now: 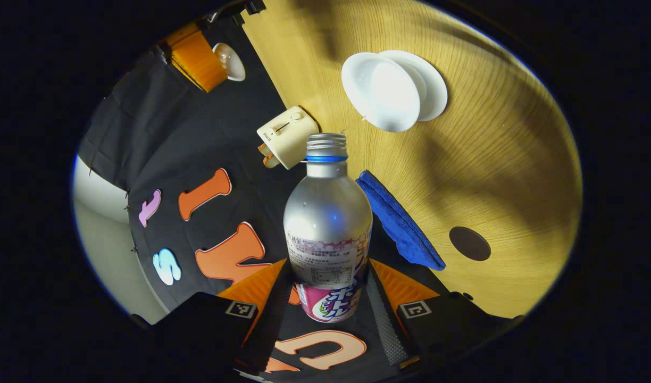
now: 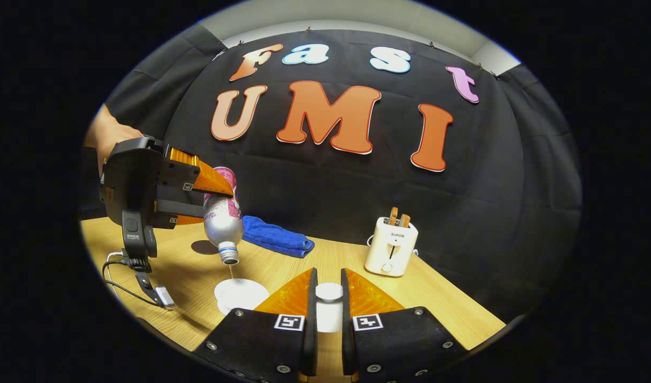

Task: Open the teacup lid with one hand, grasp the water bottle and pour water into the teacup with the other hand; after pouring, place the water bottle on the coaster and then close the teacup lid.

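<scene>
In the right gripper view we see the bottle (image 2: 222, 215) tipped mouth-down at the left of the frame, above the cup (image 2: 241, 294) on the table (image 2: 442, 308). The cloth (image 2: 275, 238) lies behind them toward the wall, and the toaster (image 2: 391, 246) stands right of centre. We find the lid (image 2: 328, 306) at the lower centre, between the right gripper's (image 2: 326, 314) fingers.

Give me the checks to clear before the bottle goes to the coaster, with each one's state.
1. Left gripper clamped on the water bottle: ok.
2. Stream landing in the teacup: ok.
3. Cup full enough: cannot tell.
4. Lid held off the cup by the right gripper: ok.
5. Coaster bare for the bottle: ok.
6. Blue cloth off the coaster: ok.
</scene>
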A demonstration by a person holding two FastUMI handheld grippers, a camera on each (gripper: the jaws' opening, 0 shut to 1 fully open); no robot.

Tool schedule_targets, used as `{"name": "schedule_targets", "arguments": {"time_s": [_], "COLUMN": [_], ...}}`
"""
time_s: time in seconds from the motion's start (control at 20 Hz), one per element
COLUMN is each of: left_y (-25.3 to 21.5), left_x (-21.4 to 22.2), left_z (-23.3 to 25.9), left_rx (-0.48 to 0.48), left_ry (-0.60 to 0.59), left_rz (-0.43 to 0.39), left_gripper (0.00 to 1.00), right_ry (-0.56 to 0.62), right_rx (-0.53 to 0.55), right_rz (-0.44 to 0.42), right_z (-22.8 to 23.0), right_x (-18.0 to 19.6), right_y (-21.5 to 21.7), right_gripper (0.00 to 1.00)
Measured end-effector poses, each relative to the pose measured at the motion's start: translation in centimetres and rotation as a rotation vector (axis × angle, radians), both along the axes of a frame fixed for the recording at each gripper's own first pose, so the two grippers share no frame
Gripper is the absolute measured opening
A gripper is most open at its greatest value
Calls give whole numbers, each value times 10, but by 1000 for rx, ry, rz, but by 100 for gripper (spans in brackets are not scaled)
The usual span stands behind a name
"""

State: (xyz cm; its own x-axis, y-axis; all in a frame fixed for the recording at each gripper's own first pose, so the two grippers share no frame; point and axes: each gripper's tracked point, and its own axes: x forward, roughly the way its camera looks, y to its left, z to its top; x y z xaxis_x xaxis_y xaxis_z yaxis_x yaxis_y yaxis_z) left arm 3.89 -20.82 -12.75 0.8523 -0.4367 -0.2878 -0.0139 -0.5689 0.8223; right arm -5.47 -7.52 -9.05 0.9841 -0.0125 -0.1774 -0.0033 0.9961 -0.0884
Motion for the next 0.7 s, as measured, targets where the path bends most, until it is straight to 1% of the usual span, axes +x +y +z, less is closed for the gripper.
{"name": "schedule_targets", "arguments": {"time_s": [0.15, 0.3, 0.4, 0.45, 0.55, 0.6, 0.7], "left_y": [5, 5, 9, 14, 26, 38, 57], "left_x": [0, -1, 1, 3, 8, 11, 16], "left_z": [-1, 4, 4, 3, 0, -1, -8], "left_rx": [-32, -110, -186, -226, -312, -351, -441], "left_ry": [14, 31, 67, 88, 129, 126, 156], "left_rz": [8, 7, 24, 45, 99, 147, 226], "left_gripper": [82, 86, 78, 82, 82, 82, 82], "right_ry": [5, 12, 12, 14, 17, 26, 43], "right_rx": [-4, 2, 21, 35, 60, 62, 63], "right_rz": [7, 11, 14, 19, 33, 37, 50], "right_z": [0, -1, -1, -1, -4, -8, -15], "right_x": [2, 4, 7, 8, 10, 12, 16], "right_y": [6, 11, 14, 17, 24, 28, 35], "right_gripper": [19, 19, 19, 19, 19, 19, 19]}}
